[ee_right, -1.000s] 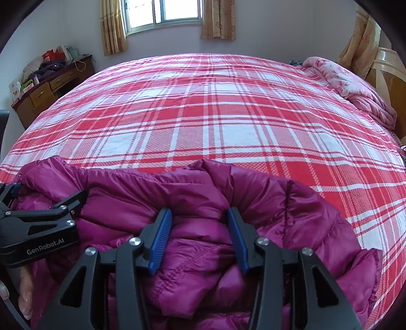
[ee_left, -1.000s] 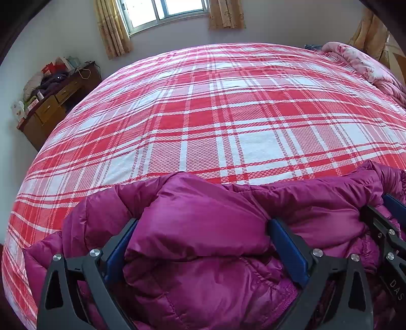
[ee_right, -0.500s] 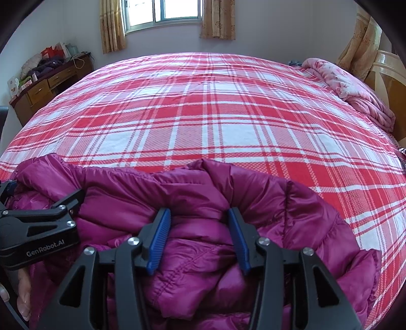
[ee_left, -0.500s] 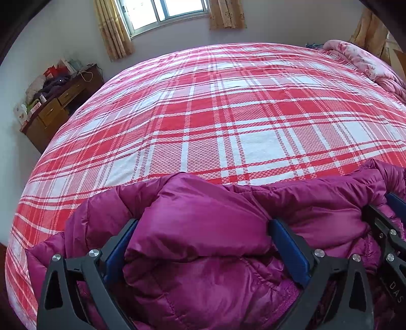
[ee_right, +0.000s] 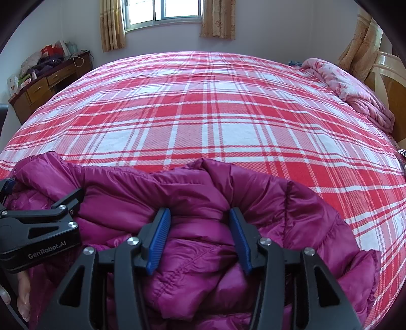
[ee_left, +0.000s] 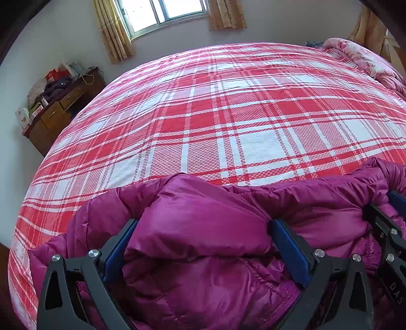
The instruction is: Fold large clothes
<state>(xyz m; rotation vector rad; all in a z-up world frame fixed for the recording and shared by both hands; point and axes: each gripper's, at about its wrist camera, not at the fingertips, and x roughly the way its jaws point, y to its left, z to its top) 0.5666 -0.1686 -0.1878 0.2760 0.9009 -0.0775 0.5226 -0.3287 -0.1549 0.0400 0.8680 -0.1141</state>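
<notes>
A magenta puffer jacket (ee_left: 203,228) lies bunched at the near edge of a bed with a red and white plaid cover (ee_left: 228,114). My left gripper (ee_left: 203,223) stands wide around a thick fold of the jacket, its blue pads (ee_left: 119,243) pressing into the fabric on both sides. My right gripper (ee_right: 199,215) clamps a narrower fold of the same jacket (ee_right: 203,193), to the right of the left one. The right gripper also shows at the right edge of the left wrist view (ee_left: 385,228), and the left gripper at the left edge of the right wrist view (ee_right: 38,228).
The plaid bed (ee_right: 203,101) stretches away beyond the jacket. A pink floral quilt (ee_right: 350,91) is bunched at the far right by the headboard. A wooden dresser (ee_left: 55,111) with clutter stands against the left wall. A curtained window (ee_right: 165,12) is in the back wall.
Both grippers with the jacket have shifted slightly; the view has risen and drifted a little to the right. The holds on the jacket are unchanged.
</notes>
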